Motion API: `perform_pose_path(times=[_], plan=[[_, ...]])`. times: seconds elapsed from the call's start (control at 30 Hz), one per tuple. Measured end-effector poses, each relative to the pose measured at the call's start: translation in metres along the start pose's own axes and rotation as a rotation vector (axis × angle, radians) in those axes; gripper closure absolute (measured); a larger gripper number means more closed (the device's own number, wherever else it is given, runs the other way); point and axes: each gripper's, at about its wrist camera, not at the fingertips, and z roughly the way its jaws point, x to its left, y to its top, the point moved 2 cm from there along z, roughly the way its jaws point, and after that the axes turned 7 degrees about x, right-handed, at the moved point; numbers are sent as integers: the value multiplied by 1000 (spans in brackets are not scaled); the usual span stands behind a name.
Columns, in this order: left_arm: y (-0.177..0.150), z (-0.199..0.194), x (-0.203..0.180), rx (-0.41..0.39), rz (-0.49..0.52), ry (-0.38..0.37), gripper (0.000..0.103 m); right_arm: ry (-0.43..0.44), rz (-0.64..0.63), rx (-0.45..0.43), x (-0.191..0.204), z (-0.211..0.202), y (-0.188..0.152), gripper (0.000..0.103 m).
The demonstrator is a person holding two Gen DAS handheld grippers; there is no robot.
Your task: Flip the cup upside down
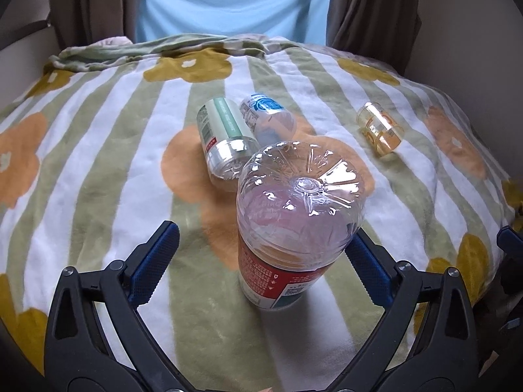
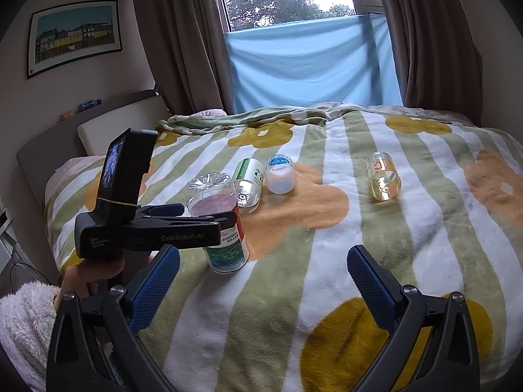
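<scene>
Cup, a cut-off clear bottle with a red label, stands upside down on the bed's flowered blanket, base up and mouth pressed into the fabric, so the flip itself looks done. The left gripper straddles it with jaws spread wide; the far finger sits just beside the cup's wall and the near one well apart, so nothing is clamped, which reads as a release. From the right wrist view the cup leans slightly, likely because the soft blanket gives under it.

At about 11 o'clock from the cup lie a green-labelled cup and a blue-labelled cup on their sides, close together. A yellowish cup lies well apart at 1 o'clock.

The right gripper hangs open over bare blanket, holding nothing, probably waiting clear of the left.
</scene>
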Motion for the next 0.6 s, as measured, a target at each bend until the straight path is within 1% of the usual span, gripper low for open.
perform_pose_path(times=[0.1, 0.17, 0.27, 0.33, 0.43, 0.5, 0.6], plan=[[2, -19, 1, -27, 9, -6, 3, -17, -5, -11, 4, -4, 6, 0], [4, -41, 3, -56, 13, -14, 3, -36, -13, -25, 8, -9, 13, 0], [11, -87, 7, -154, 12, -28, 3, -67, -20, -56, 15, -20, 28, 1], [17, -119, 10, -219, 17, -12, 0, -95, -23, -86, 20, -29, 40, 1], [20, -162, 16, -319, 33, 10, 0, -140, -16, -142, 28, -44, 61, 1], [19, -184, 23, -365, 34, 23, 0, -179, -12, -174, 33, -53, 73, 1], [15, -204, 34, -406, 23, 43, 0, -252, -14, -219, 42, -62, 86, 1]])
